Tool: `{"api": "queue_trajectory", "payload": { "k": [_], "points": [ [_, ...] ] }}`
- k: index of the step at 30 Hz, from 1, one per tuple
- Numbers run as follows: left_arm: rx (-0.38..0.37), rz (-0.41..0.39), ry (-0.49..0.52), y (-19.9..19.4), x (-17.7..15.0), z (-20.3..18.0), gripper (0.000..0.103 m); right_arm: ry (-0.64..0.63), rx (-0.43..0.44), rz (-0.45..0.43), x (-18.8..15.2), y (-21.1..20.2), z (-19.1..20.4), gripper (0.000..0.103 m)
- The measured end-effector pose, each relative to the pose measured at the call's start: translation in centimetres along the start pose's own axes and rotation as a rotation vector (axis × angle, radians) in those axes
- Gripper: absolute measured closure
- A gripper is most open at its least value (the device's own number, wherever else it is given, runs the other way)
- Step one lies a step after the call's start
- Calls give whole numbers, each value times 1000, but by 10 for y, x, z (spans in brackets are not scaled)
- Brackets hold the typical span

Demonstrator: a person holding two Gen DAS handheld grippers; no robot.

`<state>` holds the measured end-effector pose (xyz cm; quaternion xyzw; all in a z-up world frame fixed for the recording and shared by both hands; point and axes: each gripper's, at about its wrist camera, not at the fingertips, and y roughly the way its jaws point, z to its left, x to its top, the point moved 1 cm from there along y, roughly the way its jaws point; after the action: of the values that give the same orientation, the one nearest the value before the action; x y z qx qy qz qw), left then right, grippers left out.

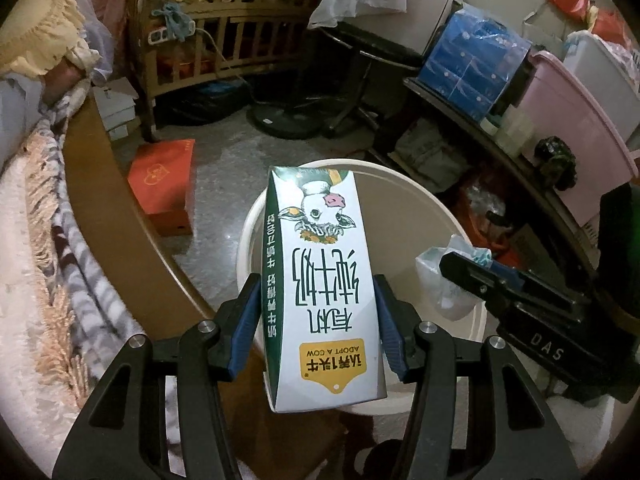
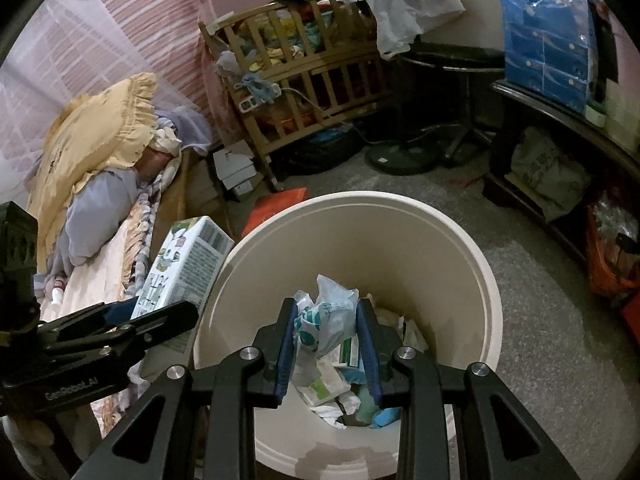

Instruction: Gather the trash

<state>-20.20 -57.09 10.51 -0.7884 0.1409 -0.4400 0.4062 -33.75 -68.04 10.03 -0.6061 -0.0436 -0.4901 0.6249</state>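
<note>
My left gripper [image 1: 316, 284] is shut on a white and green milk carton [image 1: 316, 264] with a cow's head printed on it, held upside down above the near rim of a cream bin [image 1: 400, 184]. The same carton [image 2: 184, 264] shows in the right wrist view, left of the bin [image 2: 400, 240], with the left gripper [image 2: 160, 312] around it. Directly over the bin's mouth, my right gripper [image 2: 328, 308] is shut on a crumpled plastic wrapper [image 2: 328, 316]. That wrapper [image 1: 444, 276] and the right gripper [image 1: 464, 268] appear at the right of the left wrist view. Several bits of trash [image 2: 344, 396] lie inside the bin.
A bed with a fringed blanket [image 1: 52, 248] and a yellow pillow [image 2: 100, 132] lies on the left. A red box [image 1: 164, 196] sits on the floor beside the bin. Behind stand a wooden cot [image 2: 304, 76] and a fan base [image 2: 400, 160]. A dark shelf [image 2: 560, 120] with blue packs runs along the right.
</note>
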Motion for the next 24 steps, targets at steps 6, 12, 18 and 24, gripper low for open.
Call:
{"api": "queue_trajectory", "payload": {
  "k": [6, 12, 18, 24],
  "points": [
    [-12, -26, 4, -4, -1, 1, 36, 6, -15, -5, 2, 2, -4, 58],
    [49, -61, -3, -26, -6, 7, 36, 20, -1, -24, 2, -6, 2, 44],
    [122, -166, 14, -74, -20, 9, 36, -85, -53, -114, -3, -35, 40, 43],
    [219, -250, 35, -123, -35, 10, 36, -111, -88, -239, -13, -79, 77, 27]
  ]
}}
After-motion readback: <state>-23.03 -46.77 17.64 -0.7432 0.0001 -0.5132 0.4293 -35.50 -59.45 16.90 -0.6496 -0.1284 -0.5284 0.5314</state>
